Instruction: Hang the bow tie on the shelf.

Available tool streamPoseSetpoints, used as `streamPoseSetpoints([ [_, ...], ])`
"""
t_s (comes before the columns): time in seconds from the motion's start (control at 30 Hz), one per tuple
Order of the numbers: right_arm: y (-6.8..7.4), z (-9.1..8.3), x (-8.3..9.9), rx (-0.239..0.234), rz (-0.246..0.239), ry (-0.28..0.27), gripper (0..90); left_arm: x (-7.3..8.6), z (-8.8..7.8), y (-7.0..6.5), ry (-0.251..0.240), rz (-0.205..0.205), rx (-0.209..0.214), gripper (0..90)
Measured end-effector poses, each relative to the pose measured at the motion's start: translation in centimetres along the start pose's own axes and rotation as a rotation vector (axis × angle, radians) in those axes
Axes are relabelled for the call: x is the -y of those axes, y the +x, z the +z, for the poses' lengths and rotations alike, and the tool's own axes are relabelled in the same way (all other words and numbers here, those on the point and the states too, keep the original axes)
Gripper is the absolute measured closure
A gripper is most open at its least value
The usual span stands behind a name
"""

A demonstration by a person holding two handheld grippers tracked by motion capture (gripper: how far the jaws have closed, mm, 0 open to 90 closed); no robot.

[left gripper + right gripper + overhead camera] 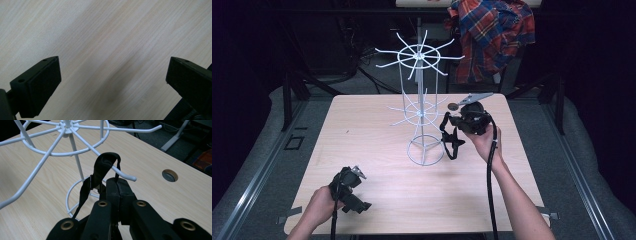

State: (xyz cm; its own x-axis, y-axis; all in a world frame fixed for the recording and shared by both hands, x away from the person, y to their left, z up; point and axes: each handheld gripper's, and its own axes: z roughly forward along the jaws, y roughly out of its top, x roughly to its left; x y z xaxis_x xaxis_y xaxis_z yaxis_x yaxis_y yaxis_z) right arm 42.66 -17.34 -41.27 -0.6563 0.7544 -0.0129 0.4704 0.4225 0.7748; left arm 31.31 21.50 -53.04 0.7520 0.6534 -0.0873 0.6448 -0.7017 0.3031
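Observation:
A white wire rack [419,100] with two tiers of hooks stands mid-table. A black strap [452,142] dangles beside its lower tier, to the right of the round base. My right gripper [452,120] is shut on that strap. In the right gripper view the strap [106,162] loops over the tip of a lower-tier hook [126,176], with the closed gripper [117,183] just below it. My left gripper [360,190] hovers low over the table's front left corner. In its own view the left gripper [112,82] is open, with bare wood between the jaws.
The light wooden table [377,130] has a round cable hole [452,106] behind the right gripper. A plaid shirt [492,35] hangs behind the table at the back right. Dark floor and rails surround the table.

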Motion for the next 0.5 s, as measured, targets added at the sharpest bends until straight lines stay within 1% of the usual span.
streamPoseSetpoints([
  [0.13, -0.1, 0.2, 0.0, 0.0, -0.001, -0.002, 89.1, 0.1, 0.0, 0.0, -0.001, -0.003, -0.001, 0.1],
  [0.4, 0.4, 0.8, -0.4, 0.003, -0.005, -0.008, 89.1, 0.8, -0.2, 0.2, -0.002, -0.023, -0.001, 0.1],
  [0.47, 0.6, 1.0, -0.7, 0.003, -0.021, -0.007, 89.0, 1.0, -0.3, 0.2, -0.003, -0.028, -0.005, 0.0],
  [0.5, 0.6, 1.0, -0.7, 0.003, -0.021, -0.007, 89.0, 1.1, -0.3, 0.2, -0.004, -0.03, -0.003, 0.0],
])
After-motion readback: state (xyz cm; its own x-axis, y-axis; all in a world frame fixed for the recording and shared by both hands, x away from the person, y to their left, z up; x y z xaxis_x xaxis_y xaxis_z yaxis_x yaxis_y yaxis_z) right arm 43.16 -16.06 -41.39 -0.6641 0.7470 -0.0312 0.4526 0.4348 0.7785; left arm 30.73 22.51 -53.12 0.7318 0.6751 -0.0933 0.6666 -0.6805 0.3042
